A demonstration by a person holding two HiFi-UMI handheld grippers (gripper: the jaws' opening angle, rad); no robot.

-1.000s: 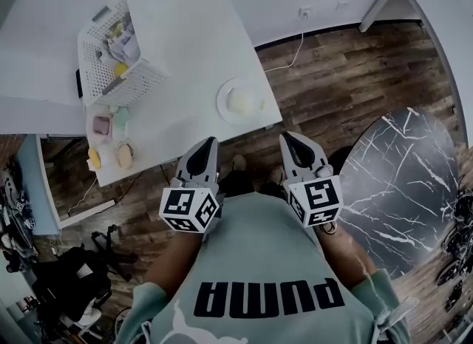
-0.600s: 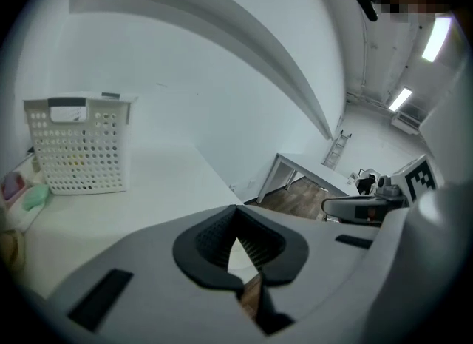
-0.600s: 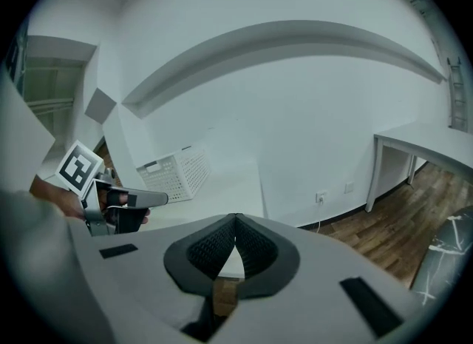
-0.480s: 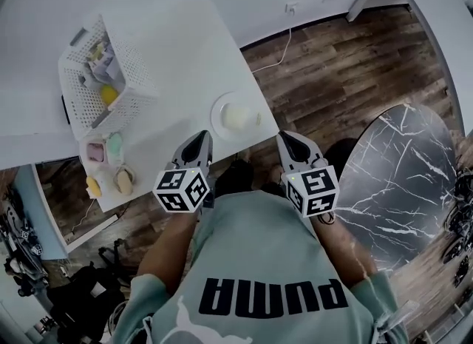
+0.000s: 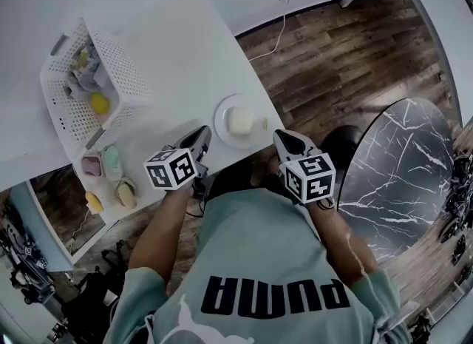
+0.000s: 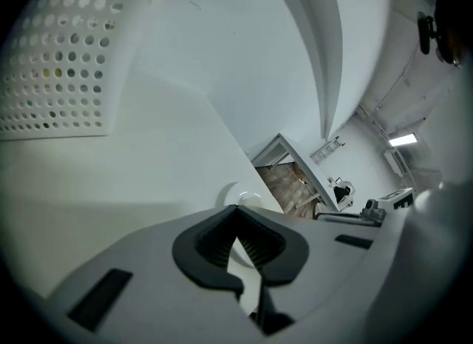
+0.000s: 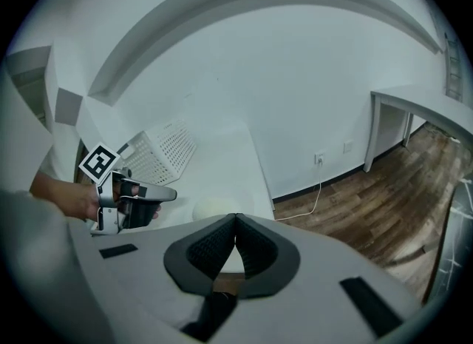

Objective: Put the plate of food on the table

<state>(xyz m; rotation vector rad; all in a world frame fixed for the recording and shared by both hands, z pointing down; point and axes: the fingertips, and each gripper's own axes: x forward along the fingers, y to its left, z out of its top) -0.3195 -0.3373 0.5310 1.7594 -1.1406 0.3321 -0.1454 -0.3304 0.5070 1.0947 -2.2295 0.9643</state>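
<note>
Plate: round white plate [image 5: 222, 129] with a pale cream lump of food [image 5: 240, 120], centre of the head view, resting on the white table [image 5: 185, 54] close to its lower right edge.
Left gripper [image 5: 198, 139]: just left of the plate, over the table's edge; jaws brought together at the tips, nothing between them.
Right gripper [image 5: 284, 140]: just right of the plate, off the table and above the brown wooden floor [image 5: 347, 54]; jaws pressed tip to tip, empty.
Basket: white perforated plastic basket [image 5: 81, 91], upper left of the frame, on the table, well apart from the plate.
Second top: dark round marble-patterned tabletop [image 5: 403, 165], right of the frame.
</note>
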